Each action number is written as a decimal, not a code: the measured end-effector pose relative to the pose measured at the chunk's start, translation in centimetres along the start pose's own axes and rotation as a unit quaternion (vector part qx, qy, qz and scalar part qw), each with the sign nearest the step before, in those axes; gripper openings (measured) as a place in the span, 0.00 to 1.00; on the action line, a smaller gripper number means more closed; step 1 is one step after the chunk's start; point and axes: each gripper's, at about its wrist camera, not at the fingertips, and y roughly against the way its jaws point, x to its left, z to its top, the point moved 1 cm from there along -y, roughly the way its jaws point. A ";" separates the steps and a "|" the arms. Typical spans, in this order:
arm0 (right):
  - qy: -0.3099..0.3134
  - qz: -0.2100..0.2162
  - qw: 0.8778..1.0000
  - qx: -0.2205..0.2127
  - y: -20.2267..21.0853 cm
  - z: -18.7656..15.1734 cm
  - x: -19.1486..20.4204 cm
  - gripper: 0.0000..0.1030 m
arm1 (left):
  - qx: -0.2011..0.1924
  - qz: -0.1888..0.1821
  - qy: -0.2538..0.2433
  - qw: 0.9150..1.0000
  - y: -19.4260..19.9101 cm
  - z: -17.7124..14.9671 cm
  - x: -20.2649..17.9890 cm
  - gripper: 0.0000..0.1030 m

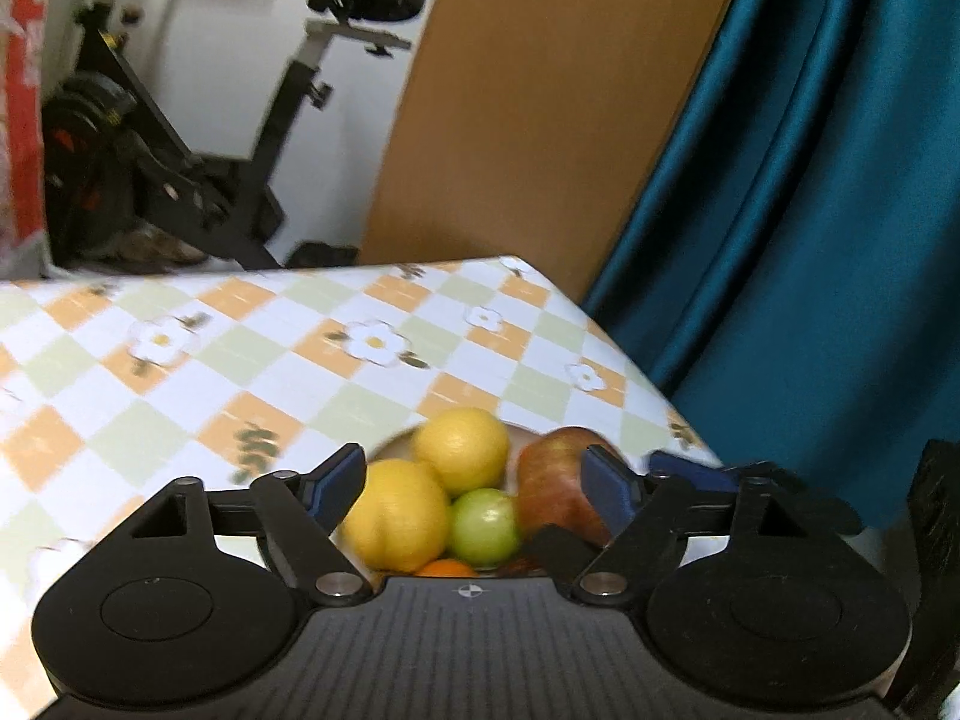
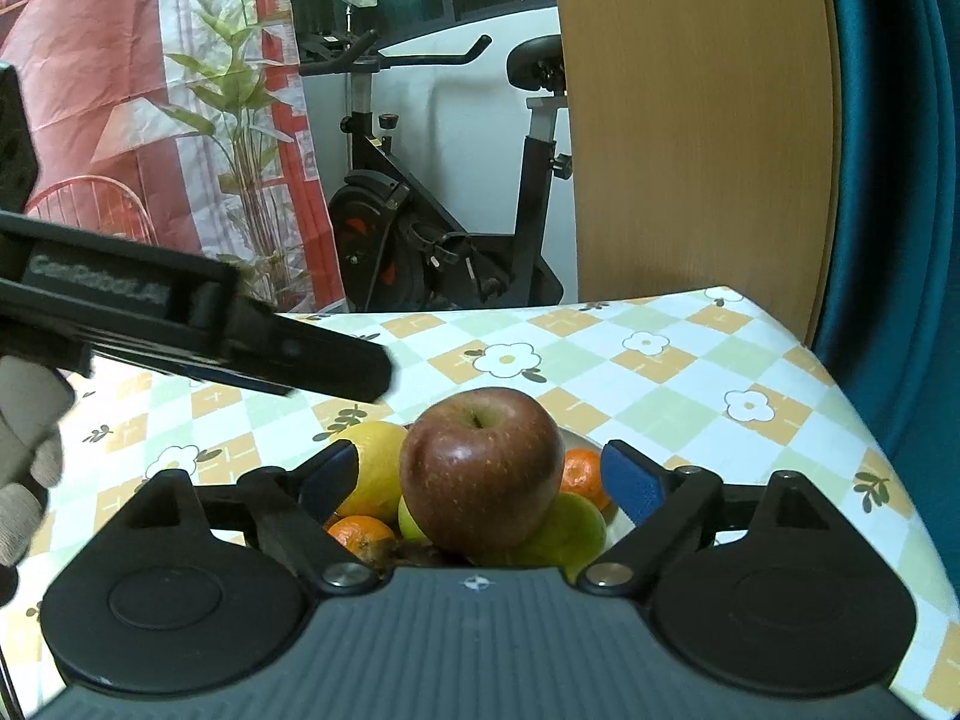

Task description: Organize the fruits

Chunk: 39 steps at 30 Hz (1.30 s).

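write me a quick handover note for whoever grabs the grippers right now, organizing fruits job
Left gripper: open, empty, hovering over the fruit pile.
Right gripper: open, fingers either side of the red apple; whether they touch it I cannot tell.
Fruit: all heaped on one plate on the checked tablecloth: apple on top, two lemons, green fruits, and oranges.
Done: fruit appears gathered.
Left: possibly just backing the grippers away; nothing loose on the cloth in view.

A red apple sits upright atop the piled fruit. Beneath it lie yellow lemons, green fruits and small oranges.
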 end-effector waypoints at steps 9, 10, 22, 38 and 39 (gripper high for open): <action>-0.013 -0.022 1.000 -0.010 1.8 0.5 1.2 1.00 | -0.054 0.086 -0.004 0.995 5.5 -0.3 2.0 0.89; -0.012 -0.026 1.000 -0.010 1.9 0.6 1.3 1.00 | -0.060 0.098 -0.009 0.993 6.1 -0.4 2.1 0.89; -0.011 -0.016 1.000 -0.016 5.5 2.0 4.9 1.00 | -0.103 0.230 -0.044 0.967 13.7 -1.4 1.9 0.89; -0.025 -0.005 0.999 -0.039 10.9 4.8 9.2 1.00 | -0.156 0.262 -0.012 0.952 22.9 -1.4 0.7 0.91; -0.025 -0.005 0.999 -0.040 11.2 5.0 9.5 1.00 | -0.159 0.265 -0.013 0.951 23.3 -1.3 0.5 0.91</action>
